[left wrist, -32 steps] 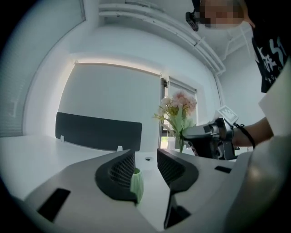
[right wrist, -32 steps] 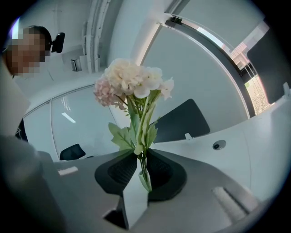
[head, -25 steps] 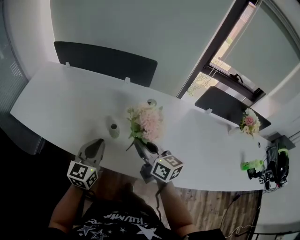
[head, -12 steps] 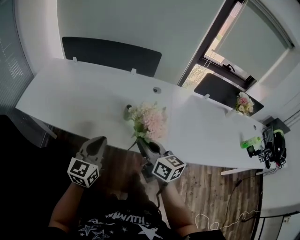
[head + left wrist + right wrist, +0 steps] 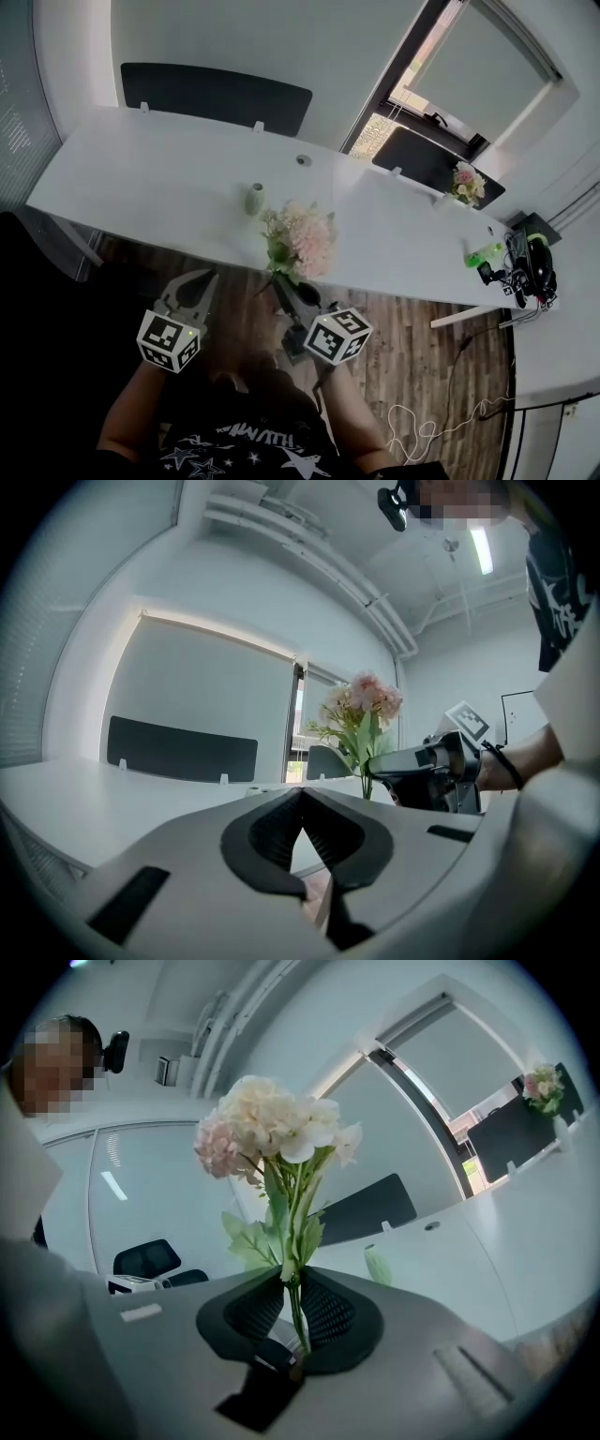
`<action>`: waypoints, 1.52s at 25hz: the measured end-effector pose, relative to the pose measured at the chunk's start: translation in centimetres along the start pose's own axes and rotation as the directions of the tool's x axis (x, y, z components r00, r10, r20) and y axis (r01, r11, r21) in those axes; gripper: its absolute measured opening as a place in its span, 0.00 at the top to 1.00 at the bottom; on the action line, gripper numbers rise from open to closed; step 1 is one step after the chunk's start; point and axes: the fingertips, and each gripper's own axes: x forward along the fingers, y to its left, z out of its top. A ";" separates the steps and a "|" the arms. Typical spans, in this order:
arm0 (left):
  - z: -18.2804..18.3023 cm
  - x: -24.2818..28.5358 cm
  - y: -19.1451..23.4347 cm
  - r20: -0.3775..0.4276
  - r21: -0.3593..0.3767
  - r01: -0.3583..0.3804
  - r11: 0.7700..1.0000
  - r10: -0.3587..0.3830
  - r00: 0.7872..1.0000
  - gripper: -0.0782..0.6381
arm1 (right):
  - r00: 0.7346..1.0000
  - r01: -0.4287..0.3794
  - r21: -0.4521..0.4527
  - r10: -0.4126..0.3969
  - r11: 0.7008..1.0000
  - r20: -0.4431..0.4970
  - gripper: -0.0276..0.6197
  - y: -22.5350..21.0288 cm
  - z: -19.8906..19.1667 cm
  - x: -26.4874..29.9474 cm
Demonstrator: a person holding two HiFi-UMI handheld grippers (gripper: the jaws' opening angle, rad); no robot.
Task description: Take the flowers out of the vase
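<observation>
We can read no word or number anywhere. White lettering and stars on the person's black shirt [image 5: 230, 457] are too blurred to make out. The left marker cube [image 5: 169, 340] and right marker cube [image 5: 337, 335] bear only black-and-white square patterns.

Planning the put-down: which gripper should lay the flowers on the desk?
Right. The right gripper is clamped on the flowers at the stems, clear of the vase; the left gripper is shut and empty.

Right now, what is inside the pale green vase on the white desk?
Nothing sticks out of the vase: the flowers are clear of it, their stems clamped in the right gripper. The vase's inside is too small to make out.
</observation>
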 end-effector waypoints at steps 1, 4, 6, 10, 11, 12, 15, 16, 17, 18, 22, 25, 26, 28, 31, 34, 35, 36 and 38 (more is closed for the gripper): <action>0.0 -0.2 -0.4 0.002 -0.005 0.005 1.000 -0.005 1.000 0.88 | 1.000 0.002 -0.001 -0.002 1.000 0.002 0.87 0.2 -0.1 -0.5; 0.2 -0.8 -1.3 0.016 -0.003 0.014 1.000 -0.014 1.000 0.88 | 1.000 0.004 -0.007 -0.004 1.000 0.009 0.87 0.4 -0.1 -1.5; 0.4 -1.1 -1.7 0.025 0.001 0.013 1.000 -0.013 1.000 0.88 | 1.000 0.001 -0.005 0.000 1.000 0.019 0.87 0.6 0.0 -2.0; 0.9 -1.7 -2.3 0.025 -0.001 -0.005 1.000 0.005 1.000 0.88 | 1.000 -0.015 -0.001 0.015 1.000 0.028 0.87 1.2 0.3 -2.7; 1.2 -1.9 -2.6 0.025 0.000 -0.010 1.000 0.010 1.000 0.88 | 0.999 -0.021 -0.004 0.021 1.000 0.029 0.87 1.5 0.4 -3.0; 1.5 -2.1 -2.9 0.026 0.002 -0.014 1.000 0.014 1.000 0.88 | 0.999 -0.027 -0.007 0.028 1.000 0.030 0.87 1.8 0.5 -3.4; 2.1 -2.7 -4.6 0.031 0.005 -0.025 1.000 0.025 0.999 0.88 | 0.998 -0.048 -0.013 0.049 0.999 0.031 0.87 2.5 0.7 -5.2; 2.2 -3.0 -5.3 0.033 0.004 -0.029 1.000 0.029 0.999 0.88 | 0.998 -0.054 -0.013 0.054 0.998 0.029 0.87 2.7 0.6 -5.9; 2.2 -3.2 -6.0 0.034 0.003 -0.032 0.999 0.032 0.999 0.88 | 0.998 -0.057 -0.013 0.058 0.998 0.024 0.87 2.8 0.5 -6.7; 2.2 -3.4 -6.8 0.035 0.002 -0.036 0.999 0.036 0.999 0.88 | 0.998 -0.060 -0.014 0.060 0.998 0.018 0.87 2.9 0.2 -7.5; 2.0 -4.3 -9.8 0.032 -0.010 -0.055 0.998 0.055 0.998 0.88 | 0.998 -0.065 -0.008 0.065 0.998 0.006 0.87 3.1 -0.2 -10.8; 1.8 -5.2 -12.1 0.031 -0.012 -0.069 0.998 0.069 0.997 0.88 | 0.997 -0.071 -0.006 0.071 0.997 0.005 0.87 3.3 -0.5 -13.4; 1.7 -5.6 -12.9 0.031 -0.011 -0.074 0.997 0.074 0.997 0.88 | 0.997 -0.072 -0.005 0.072 0.997 0.005 0.87 3.4 -0.6 -14.4; 1.8 -6.8 -15.2 0.035 -0.010 -0.086 0.996 0.087 0.996 0.88 | 0.997 -0.075 0.000 0.075 0.997 0.005 0.87 3.8 -0.8 -16.9; 2.0 -7.9 -17.1 0.038 -0.006 -0.100 0.995 0.100 0.994 0.88 | 0.996 -0.084 -0.001 0.084 0.996 0.006 0.87 4.4 -1.1 -19.1; 2.1 -8.2 -17.6 0.041 -0.003 -0.108 0.994 0.108 0.993 0.88 | 0.996 -0.090 -0.005 0.090 0.996 0.006 0.87 4.6 -1.2 -19.9; 2.1 -8.3 -17.8 0.042 -0.004 -0.111 0.994 0.111 0.993 0.88 | 0.996 -0.090 -0.004 0.090 0.996 0.009 0.87 4.7 -1.2 -20.2; 2.2 -8.4 -18.0 0.043 -0.005 -0.114 0.994 0.114 0.993 0.88 | 0.996 -0.090 -0.003 0.090 0.996 0.012 0.87 4.7 -1.1 -20.5; 2.3 -8.5 -18.1 0.046 -0.007 -0.118 0.993 0.118 0.992 0.88 | 0.996 -0.091 0.002 0.091 0.996 0.021 0.87 4.8 -1.0 -20.9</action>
